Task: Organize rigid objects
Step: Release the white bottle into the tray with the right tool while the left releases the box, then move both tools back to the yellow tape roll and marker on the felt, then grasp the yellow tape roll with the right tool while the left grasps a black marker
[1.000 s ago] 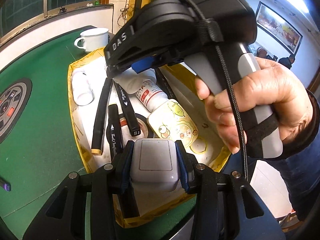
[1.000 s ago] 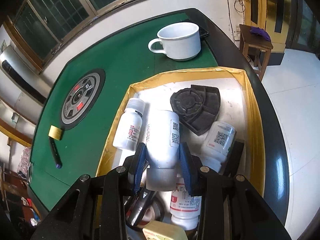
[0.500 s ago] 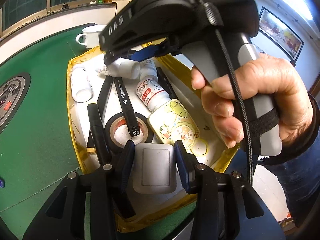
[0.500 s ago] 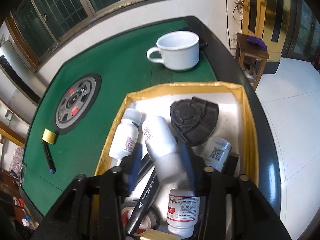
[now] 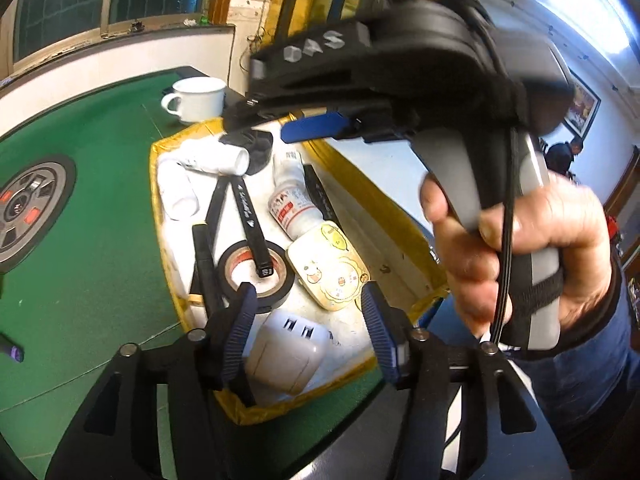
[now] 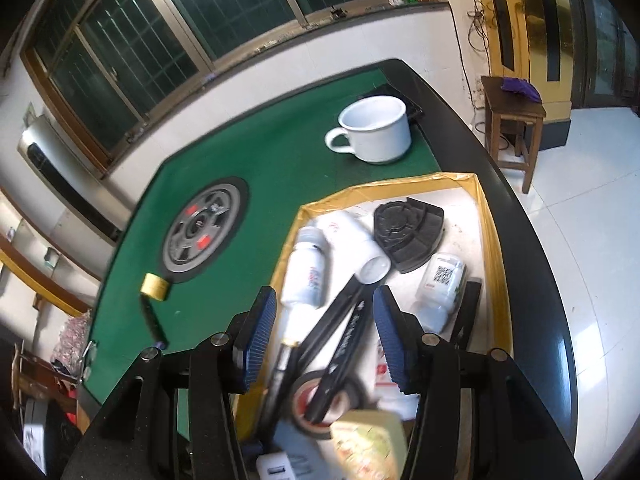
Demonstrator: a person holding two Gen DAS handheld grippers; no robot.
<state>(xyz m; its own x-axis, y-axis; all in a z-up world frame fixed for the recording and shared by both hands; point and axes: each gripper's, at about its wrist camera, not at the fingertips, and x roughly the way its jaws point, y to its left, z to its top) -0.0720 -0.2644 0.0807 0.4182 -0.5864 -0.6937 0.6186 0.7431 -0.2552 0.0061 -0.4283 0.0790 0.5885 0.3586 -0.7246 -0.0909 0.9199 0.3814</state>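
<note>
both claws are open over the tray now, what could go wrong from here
1. The charger lies tilted against the tray's near wall, between the left claw's fingers; a careless pull-back might catch it.
2. The bottle lies propped across another bottle and could roll.
3. The marker rests on the tape roll and may slip if nudged by the right claw above it.

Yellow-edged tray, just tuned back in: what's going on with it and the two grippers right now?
A person is sorting odds and ends into the yellow-edged tray on the green table. Both grippers are open and empty. The left gripper sits over the white USB charger lying at the tray's near end. The right gripper hangs above the white bottle, which lies on its side beside the black markers and tape roll.
</note>
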